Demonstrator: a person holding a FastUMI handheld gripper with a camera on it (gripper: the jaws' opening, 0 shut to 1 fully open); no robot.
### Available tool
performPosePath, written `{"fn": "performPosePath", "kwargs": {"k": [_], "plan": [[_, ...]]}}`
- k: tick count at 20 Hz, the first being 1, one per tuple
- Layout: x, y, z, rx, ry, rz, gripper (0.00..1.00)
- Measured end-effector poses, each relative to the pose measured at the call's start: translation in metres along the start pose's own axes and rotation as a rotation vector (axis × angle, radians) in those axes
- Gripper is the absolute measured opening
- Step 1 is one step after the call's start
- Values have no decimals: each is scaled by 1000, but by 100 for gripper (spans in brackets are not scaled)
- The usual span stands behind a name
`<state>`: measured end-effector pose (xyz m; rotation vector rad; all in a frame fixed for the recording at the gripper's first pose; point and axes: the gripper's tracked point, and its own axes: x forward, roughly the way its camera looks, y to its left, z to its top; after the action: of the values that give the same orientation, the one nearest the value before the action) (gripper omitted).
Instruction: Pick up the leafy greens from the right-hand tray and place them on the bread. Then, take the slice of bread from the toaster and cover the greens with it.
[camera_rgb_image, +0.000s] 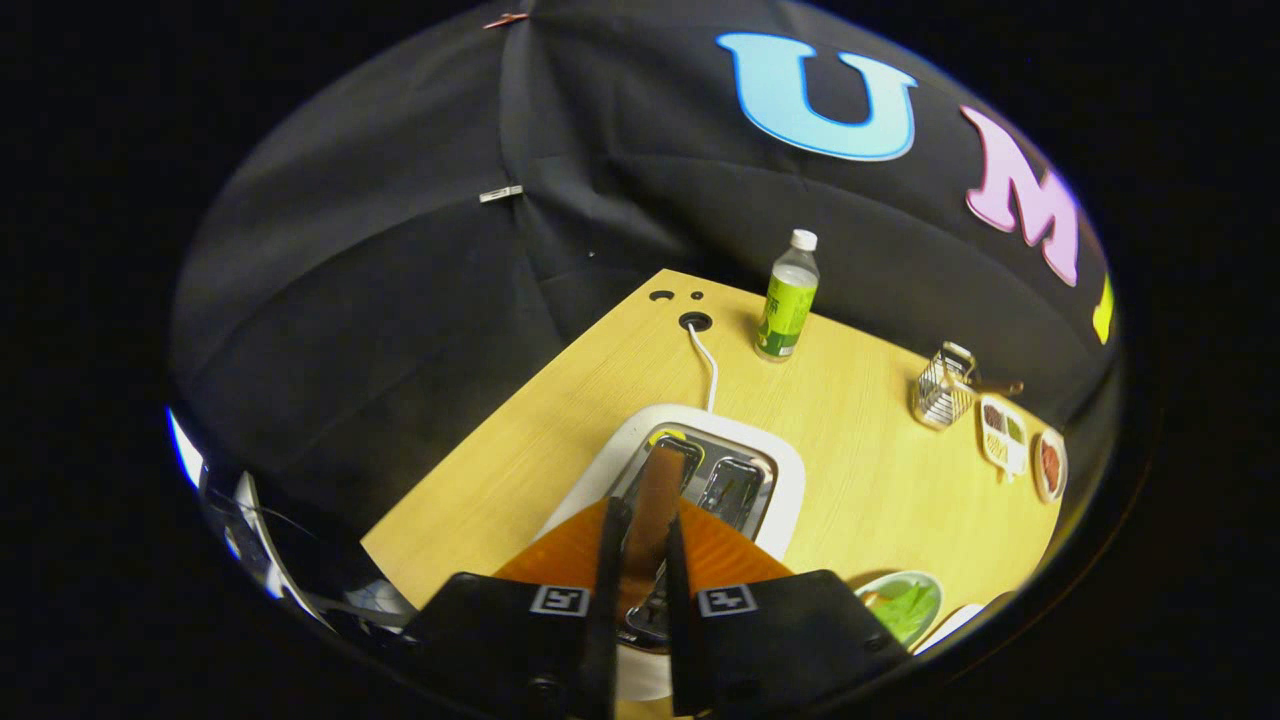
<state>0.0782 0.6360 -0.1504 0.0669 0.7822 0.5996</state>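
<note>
My gripper (645, 515) hangs just above the white toaster (790, 475), looking down at it. A brown-crusted bread slice (660, 480) stands edge-on between the two fingers, and both press on its faces. The slice's far end reaches over the toaster's left slot; whether it is still partly inside I cannot tell. The right slot (732, 490) shows bare metal. The leafy greens (905, 605) lie on a round plate (880, 583) to the right of my fingers, close by. What lies under the greens is hidden.
The toaster's white cable (706, 365) runs back to a hole in the wooden table (520, 480). A green-labelled bottle (787, 300) stands behind it. A wire basket (942, 388) and two small dishes (1003, 432) sit at the far right. A white tray edge (950, 625) lies beside the plate.
</note>
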Motion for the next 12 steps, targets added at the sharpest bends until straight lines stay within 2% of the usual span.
{"fn": "performPosePath", "kwargs": {"k": [1, 3, 12], "plan": [[0, -1, 1, 29, 0, 6, 16], [-3, 0, 5, 43, -11, 25, 12], [-58, -6, 35, 39, -154, 75, 11]]}}
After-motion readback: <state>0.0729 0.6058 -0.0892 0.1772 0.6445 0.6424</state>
